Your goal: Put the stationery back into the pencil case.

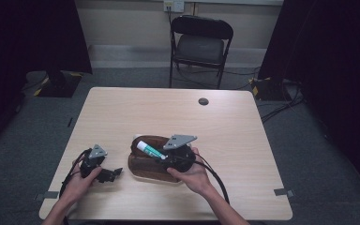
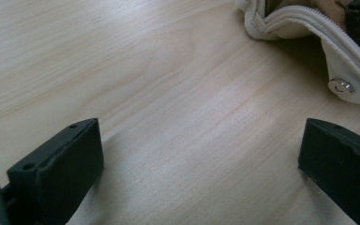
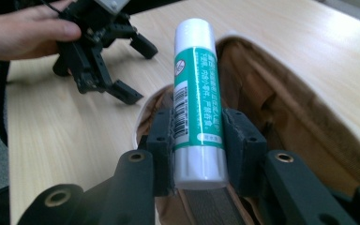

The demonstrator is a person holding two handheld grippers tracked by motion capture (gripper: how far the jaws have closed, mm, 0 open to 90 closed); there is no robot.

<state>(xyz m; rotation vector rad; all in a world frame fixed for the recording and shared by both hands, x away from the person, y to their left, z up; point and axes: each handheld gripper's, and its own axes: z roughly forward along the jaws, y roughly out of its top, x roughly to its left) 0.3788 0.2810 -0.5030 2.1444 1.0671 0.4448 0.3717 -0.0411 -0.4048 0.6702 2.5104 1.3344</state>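
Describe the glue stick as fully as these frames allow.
The glue stick is a slim cylinder with a white cap, a white base and a green label bearing printed text and a barcode; it looks like plastic. The cap is on. The right gripper has its jaws shut on the lower half, one pad on each side. It is held above the open brown pouch, cap end pointing away from the gripper; whether it touches the pouch is unclear.
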